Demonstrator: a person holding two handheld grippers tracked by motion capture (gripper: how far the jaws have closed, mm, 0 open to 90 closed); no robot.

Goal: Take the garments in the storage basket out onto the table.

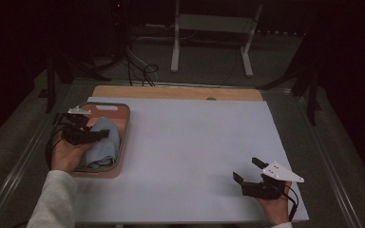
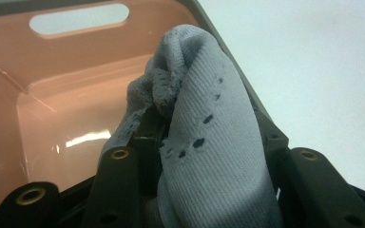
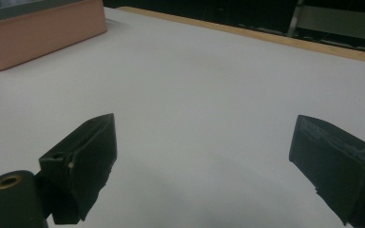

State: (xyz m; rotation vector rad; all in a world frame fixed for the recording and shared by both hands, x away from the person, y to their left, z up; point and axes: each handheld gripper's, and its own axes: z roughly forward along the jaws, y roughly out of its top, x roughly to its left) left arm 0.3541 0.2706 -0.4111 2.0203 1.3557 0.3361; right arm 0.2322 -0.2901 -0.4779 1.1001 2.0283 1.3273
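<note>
We see the left claw (image 1: 105, 134) over the pink tray (image 1: 123, 142) at the left side of the bench (image 1: 195, 156), its jaws closed partway on a fold of the pale blue-grey cloth (image 1: 103, 145). In the left gripper view the cloth (image 2: 214, 142) bulges up between the two black jaws and drapes over them, a ribbed knit with a row of small dark holes, so we read the claw as gripping it. The rest of the cloth lies bunched inside the tray, whose pink inner wall (image 2: 76, 85) and slotted handle show behind the lifted fold. The tray sits at the near left of the white sheet that covers the bench, with a strip of wooden edge (image 1: 171, 91) showing along the far side. Our left hand (image 1: 65, 154) comes in from the bottom left in a light sleeve (image 1: 52, 199). The right claw (image 1: 247, 170) rests low at the near right of the bench, well apart from the tray, held by the right hand (image 1: 276, 205). In the right gripper view its jaws stand wide apart with bare white surface between them (image 3: 204, 156), holding nothing, and a corner of the tray (image 3: 43, 35) shows far off at the upper left.
</note>
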